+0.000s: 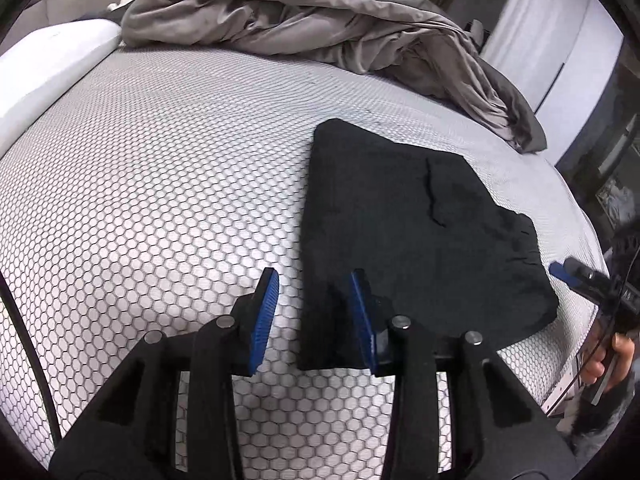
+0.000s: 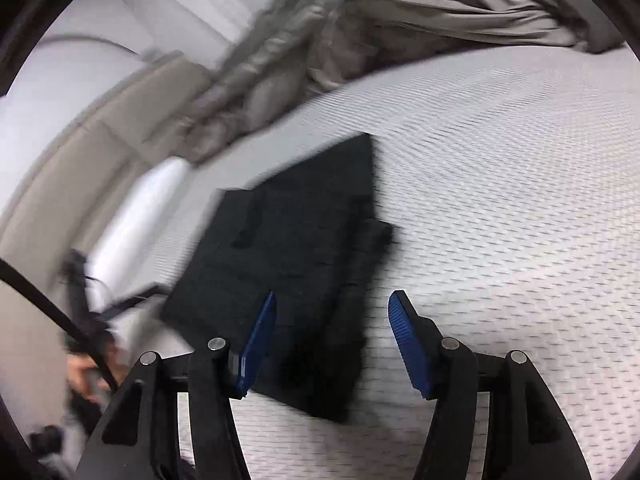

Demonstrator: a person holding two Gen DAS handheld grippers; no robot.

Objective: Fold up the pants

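Pants [image 1: 420, 240] folded flat on bed [image 1: 160, 180], left gripper [image 1: 316, 312] and right gripper [image 2: 332, 340] above — jaws spread, empty

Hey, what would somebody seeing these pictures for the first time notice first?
Black folded pants lie on a honeycomb-patterned mattress. A rumpled grey duvet is heaped at the far side. Blue-padded left tongs and right tongs stand open over the pants' near edge, gripping nothing.

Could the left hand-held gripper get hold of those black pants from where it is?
Probably yes. The left hand-held gripper is open just above the near edge of the folded pants, and nothing lies between them on the bed.
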